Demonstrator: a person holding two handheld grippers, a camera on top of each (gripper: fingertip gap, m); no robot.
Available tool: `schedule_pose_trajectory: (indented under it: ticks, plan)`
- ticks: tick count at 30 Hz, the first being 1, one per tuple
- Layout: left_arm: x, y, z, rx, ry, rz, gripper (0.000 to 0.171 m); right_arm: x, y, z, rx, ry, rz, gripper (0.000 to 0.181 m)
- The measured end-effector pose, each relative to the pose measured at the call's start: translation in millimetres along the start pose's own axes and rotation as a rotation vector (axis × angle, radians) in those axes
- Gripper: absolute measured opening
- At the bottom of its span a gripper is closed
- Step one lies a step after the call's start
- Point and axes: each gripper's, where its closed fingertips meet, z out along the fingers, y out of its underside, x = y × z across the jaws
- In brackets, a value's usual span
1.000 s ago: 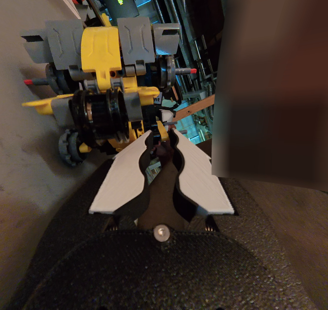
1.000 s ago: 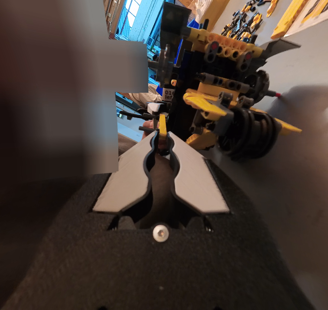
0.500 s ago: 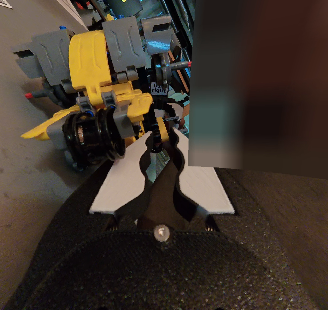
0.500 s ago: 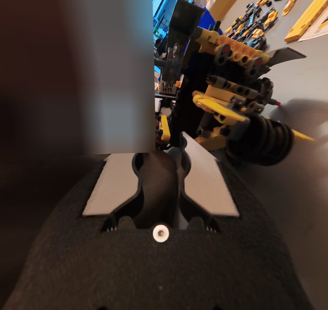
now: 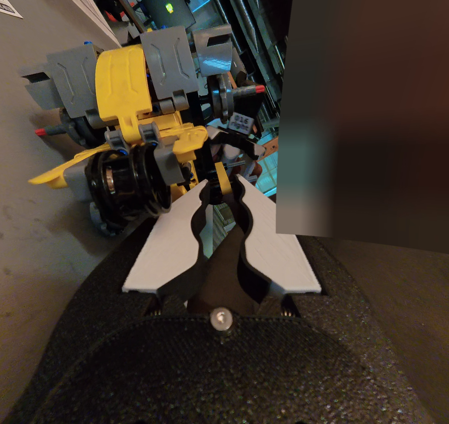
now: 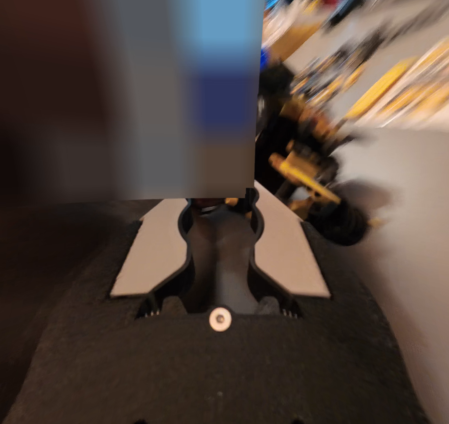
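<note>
A yellow, grey and black brick-built vehicle model (image 5: 121,91) lies tipped on the grey table (image 5: 29,230). My left gripper (image 5: 221,181) is at the model's near right side, and its white fingers are closed around a small yellow piece (image 5: 222,175) with a black part beside it. The right gripper (image 5: 237,145) shows just beyond that piece, with its jaws spread. In the right wrist view the picture is smeared by motion. There my right gripper (image 6: 221,202) is open and empty, and the model (image 6: 303,169) lies to its right.
A white printed sheet (image 5: 80,2) and a marker sticker (image 5: 7,6) lie on the table at the far left. Several loose yellow and black parts and yellow sheets (image 6: 376,91) lie blurred at the far right of the table.
My right gripper opened, let go of the small yellow piece and is swinging away. My left gripper moved in and its fingers closed around that piece.
</note>
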Motion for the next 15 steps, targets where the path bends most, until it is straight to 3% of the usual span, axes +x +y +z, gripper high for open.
schedule_pose_trajectory:
  ticks: [1,4,8,10,11,15]
  plan:
    - [0,0,1,0.006,-0.002,0.001,0.017,1,-3,-2,0.007,0.074,-0.093,0.042]
    - [0,1,2,0.023,-0.013,0.013,0.017,-1,-9,-6,0.04,0.275,-0.365,0.043]
    - [0,1,7,0.044,-0.047,0.073,0.017,-29,-20,-8,0.159,0.391,-0.589,0.003]
    - [0,0,9,0.058,-0.061,0.106,0.016,-46,-23,-3,0.206,0.395,-0.663,0.0]
    - [4,-1,10,0.072,-0.044,0.124,0.009,-47,-18,4,0.178,0.411,-0.679,0.0]
    - [4,-1,16,0.096,-0.056,0.182,0.008,-14,12,26,0.025,0.561,-0.661,0.0]
